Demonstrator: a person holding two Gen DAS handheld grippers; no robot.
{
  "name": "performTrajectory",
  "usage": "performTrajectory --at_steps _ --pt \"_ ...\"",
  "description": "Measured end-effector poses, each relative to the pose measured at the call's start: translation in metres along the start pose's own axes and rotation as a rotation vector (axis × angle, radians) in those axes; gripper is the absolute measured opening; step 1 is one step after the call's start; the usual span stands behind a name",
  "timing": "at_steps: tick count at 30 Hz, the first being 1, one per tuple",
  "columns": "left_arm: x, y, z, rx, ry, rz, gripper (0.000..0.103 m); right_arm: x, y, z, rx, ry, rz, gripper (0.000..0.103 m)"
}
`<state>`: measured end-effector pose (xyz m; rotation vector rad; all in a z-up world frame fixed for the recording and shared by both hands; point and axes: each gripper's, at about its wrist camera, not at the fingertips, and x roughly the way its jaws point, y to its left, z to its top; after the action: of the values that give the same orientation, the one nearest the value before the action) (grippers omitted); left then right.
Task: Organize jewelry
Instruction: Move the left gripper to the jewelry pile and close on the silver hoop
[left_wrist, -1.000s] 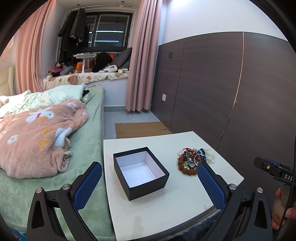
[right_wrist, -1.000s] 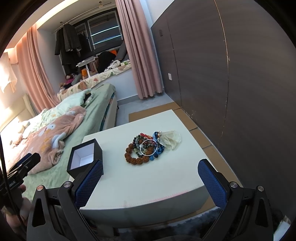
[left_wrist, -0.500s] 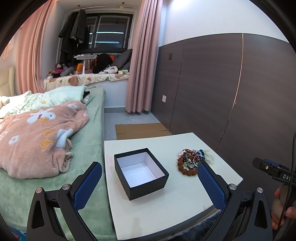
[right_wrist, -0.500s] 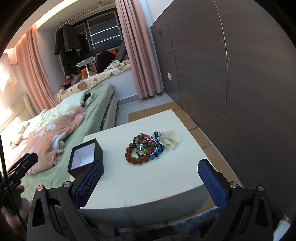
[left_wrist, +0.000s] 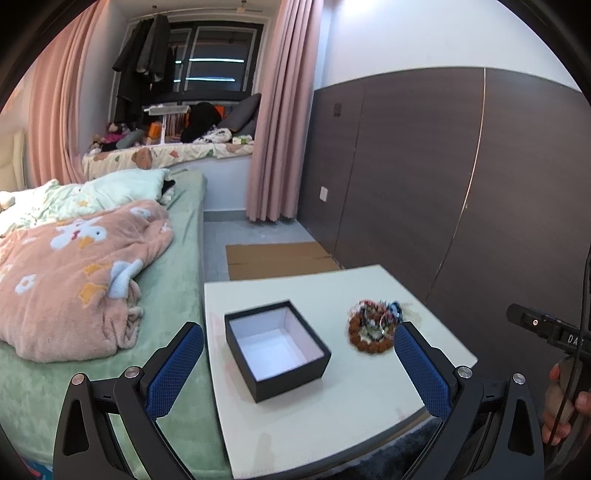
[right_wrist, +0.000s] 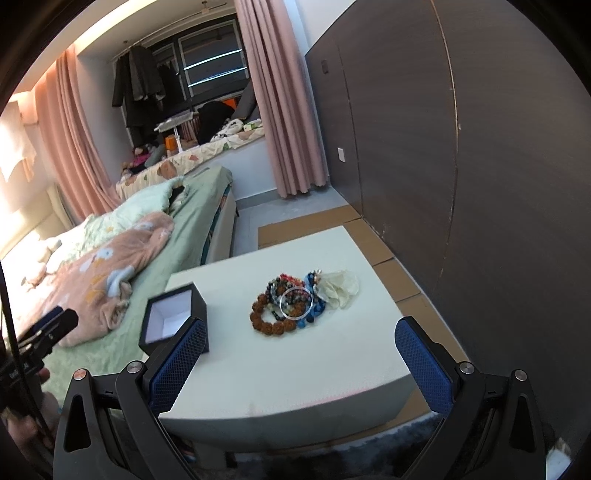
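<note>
The white tabletop stands between a bed on one side and a dark panelled wall on the other, and it carries everything the task concerns. On its bed side sits a black box with a white lining, lid off and nothing visible inside. Well apart from it, toward the wall, lies the jewelry: a heap of beaded bracelets, a brown string of large beads at the edge, blue and mixed-colour strands tangled over it, and a thin clear bangle resting on top. A small crumpled white pouch lies just beside the heap, touching it.

The left gripper hangs over the near edge of the tabletop in front of the box, its blue pads spread wide and nothing between them. The right gripper hovers short of the heap, likewise wide apart and carrying nothing.

Judging by the bare box and the untouched pile, the sorting has not begun. Every piece is left to be lifted out of the tangle and laid in the box.
</note>
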<state>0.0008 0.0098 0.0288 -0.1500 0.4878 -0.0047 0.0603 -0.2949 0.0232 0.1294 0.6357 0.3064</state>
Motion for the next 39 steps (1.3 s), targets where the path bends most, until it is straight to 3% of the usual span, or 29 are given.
performTrajectory --at_steps 11,21,27,33,39 --pt "0.044 -0.029 0.033 0.03 0.109 -0.067 0.102 0.036 -0.021 0.039 0.107 0.132 0.044 0.103" --pt "0.103 -0.058 0.037 0.038 0.257 -0.137 0.071 0.083 -0.061 0.051 0.228 0.272 0.045 0.103" --pt "0.137 -0.076 0.036 0.051 0.332 -0.165 0.061 0.11 -0.08 0.06 0.285 0.341 0.045 0.103" --pt "0.171 -0.094 0.032 0.075 0.395 -0.177 0.058 0.129 -0.091 0.058 0.291 0.337 0.053 0.102" --pt "0.205 -0.115 0.018 0.12 0.478 -0.219 0.058 0.153 -0.106 0.042 0.328 0.411 0.059 0.102"
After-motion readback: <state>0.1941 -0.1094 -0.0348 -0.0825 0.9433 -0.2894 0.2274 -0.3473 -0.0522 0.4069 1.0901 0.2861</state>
